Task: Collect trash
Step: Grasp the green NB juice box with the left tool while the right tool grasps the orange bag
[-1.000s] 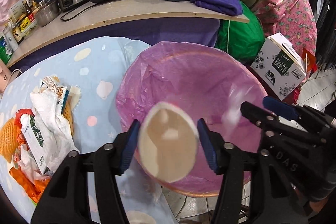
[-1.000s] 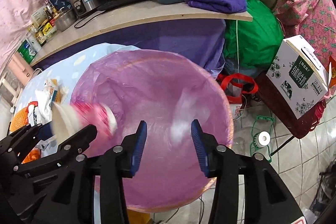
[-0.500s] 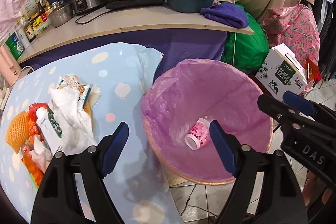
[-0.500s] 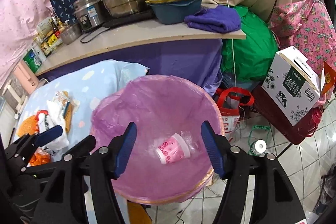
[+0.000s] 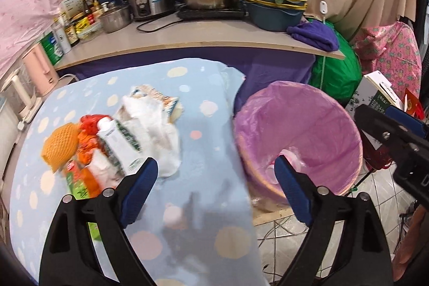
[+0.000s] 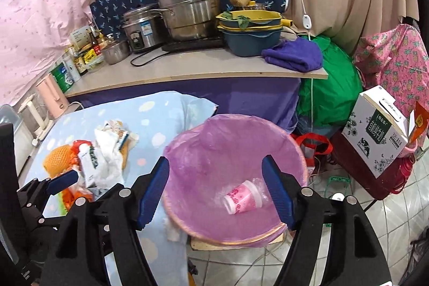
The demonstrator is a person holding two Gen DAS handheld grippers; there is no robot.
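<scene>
Down in the purple-lined bin (image 6: pixel 236 152) a pink paper cup (image 6: pixel 242 197) lies on its side next to a bit of clear plastic, so I judge the job barely begun: one piece is in, and most of the trash is not. That trash sits in a heap (image 5: pixel 112 136) on the dotted blue cloth of the surface (image 5: pixel 203 152), well apart from the bin: a white crumpled bag (image 5: pixel 158 130), a white-and-green carton (image 5: pixel 122 144), an orange foam net (image 5: pixel 60 146), red and orange wrappers, and a printed packet at the back.

My left hand-held gripper (image 5: pixel 214 173) hangs above the cloth, between the heap and the bin, jaws wide apart with nothing between them. My right hand-held gripper (image 6: pixel 215 182) is over the bin's mouth, likewise spread and empty.

Behind the surface runs a wooden counter (image 6: pixel 187 66) with a steel steamer pot (image 6: pixel 187 4), a rice cooker (image 6: pixel 139 26), stacked basins, a purple towel (image 6: pixel 293 55) and bottles at the far left. A green bag, a milk carton box (image 6: pixel 375 130) and pink patterned cloth crowd the tiled floor to the right.
</scene>
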